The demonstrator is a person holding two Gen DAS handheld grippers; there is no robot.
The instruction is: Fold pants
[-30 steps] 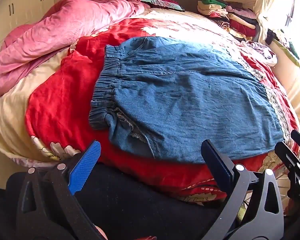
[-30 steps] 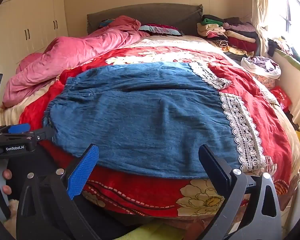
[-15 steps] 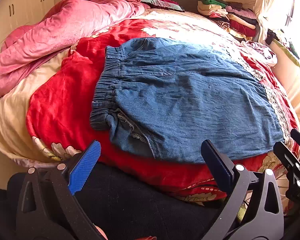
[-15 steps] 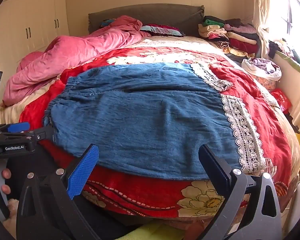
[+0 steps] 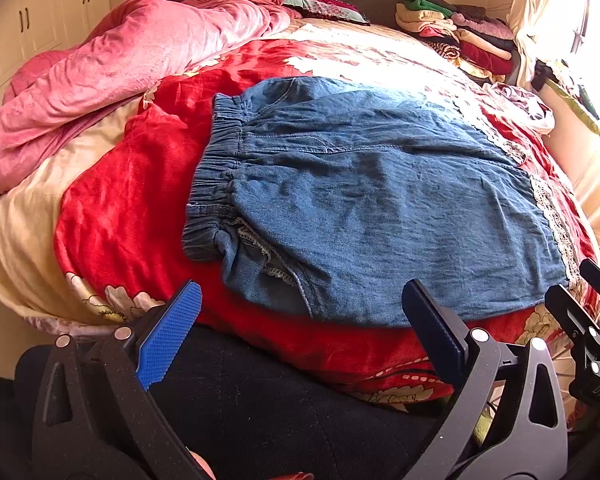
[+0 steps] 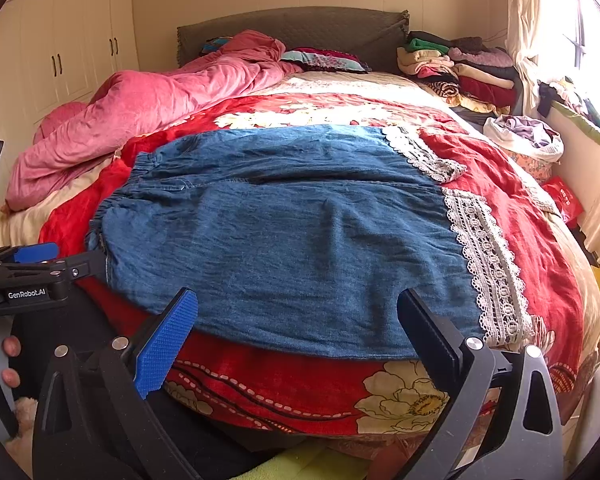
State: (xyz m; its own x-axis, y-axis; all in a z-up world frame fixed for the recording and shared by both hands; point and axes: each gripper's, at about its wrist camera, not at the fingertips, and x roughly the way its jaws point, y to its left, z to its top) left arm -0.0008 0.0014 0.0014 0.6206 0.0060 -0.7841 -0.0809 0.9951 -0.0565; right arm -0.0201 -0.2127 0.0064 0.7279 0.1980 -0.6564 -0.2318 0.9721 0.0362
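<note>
Red floral bedspread (image 6: 512,200) under blue pants (image 6: 300,232), waistband leftward, lace hems rightward; both grippers' jaws wide, empty.

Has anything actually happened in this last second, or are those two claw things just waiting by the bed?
Almost nothing. The left gripper and right gripper hover open at the near edge of the bed, each drifting only a touch; neither has taken hold of anything. The denim pants lie spread on the red blanket exactly as before, lace hems to the right, waistband to the left.

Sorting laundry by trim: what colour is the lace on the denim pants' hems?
White lace trim on the blue denim pants; clearest in the right wrist view.
</note>
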